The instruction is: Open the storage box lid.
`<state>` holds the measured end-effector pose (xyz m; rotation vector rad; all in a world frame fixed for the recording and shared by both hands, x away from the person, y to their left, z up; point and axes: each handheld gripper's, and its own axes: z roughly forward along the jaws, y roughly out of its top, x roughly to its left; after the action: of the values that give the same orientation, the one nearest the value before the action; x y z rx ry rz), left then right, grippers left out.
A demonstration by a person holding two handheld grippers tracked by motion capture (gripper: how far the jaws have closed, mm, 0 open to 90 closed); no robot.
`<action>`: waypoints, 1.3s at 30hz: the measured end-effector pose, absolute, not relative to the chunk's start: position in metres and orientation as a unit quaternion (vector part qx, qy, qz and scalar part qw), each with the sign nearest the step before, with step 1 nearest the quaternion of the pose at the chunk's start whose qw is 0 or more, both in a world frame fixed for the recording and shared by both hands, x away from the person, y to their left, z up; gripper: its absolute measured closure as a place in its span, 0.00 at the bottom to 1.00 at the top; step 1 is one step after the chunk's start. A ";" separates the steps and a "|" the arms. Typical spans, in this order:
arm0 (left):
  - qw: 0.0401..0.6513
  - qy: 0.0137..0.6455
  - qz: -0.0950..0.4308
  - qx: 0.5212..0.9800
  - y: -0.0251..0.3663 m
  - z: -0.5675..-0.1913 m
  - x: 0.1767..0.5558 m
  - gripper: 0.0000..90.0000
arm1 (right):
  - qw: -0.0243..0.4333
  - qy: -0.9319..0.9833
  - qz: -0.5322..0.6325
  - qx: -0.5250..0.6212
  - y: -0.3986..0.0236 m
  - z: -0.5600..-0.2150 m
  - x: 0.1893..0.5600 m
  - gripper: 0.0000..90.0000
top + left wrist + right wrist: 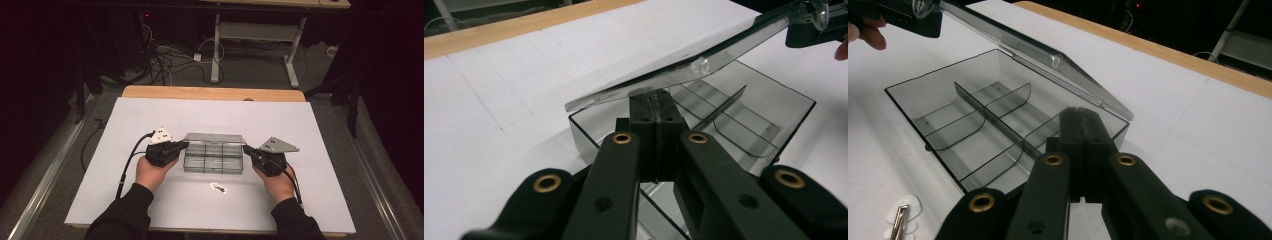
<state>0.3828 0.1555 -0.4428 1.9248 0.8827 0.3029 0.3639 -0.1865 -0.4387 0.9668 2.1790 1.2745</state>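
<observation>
A clear grey compartment box (214,159) sits mid-table on the white sheet, its dividers bare inside. Its hinged lid (215,137) is raised partway and tilts up from the far side. My left gripper (186,145) is at the box's left end, jaws pressed together with nothing between them. In the left gripper view its tips (655,100) sit right under the lid (684,65), above the box (749,115). My right gripper (246,148) is at the right end, also shut and empty. Its tips (1079,114) are just below the lid (1038,50), over the box's rim (908,105).
A small clear bag with a metal piece (219,188) lies on the white sheet (150,115) in front of the box, also visible as the bag (898,220) in the right gripper view. The wooden table edge (210,92) runs along the far side. Cables and a desk frame stand beyond.
</observation>
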 end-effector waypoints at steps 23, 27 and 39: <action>0.471 0.372 0.139 0.788 0.148 -0.434 0.412 0.98 | 0.230 0.781 0.454 0.362 -0.180 -0.427 0.396 1.00; 0.466 0.373 0.141 0.790 0.146 -0.433 0.418 0.98 | 0.230 0.780 0.452 0.367 -0.178 -0.426 0.403 1.00; 0.459 0.379 0.142 0.791 0.141 -0.436 0.435 0.98 | 0.228 0.773 0.447 0.388 -0.180 -0.432 0.420 1.00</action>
<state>0.4346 0.1410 -0.4358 1.9466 0.9335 0.3487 0.4199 -0.1801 -0.4315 1.0675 2.1303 1.2309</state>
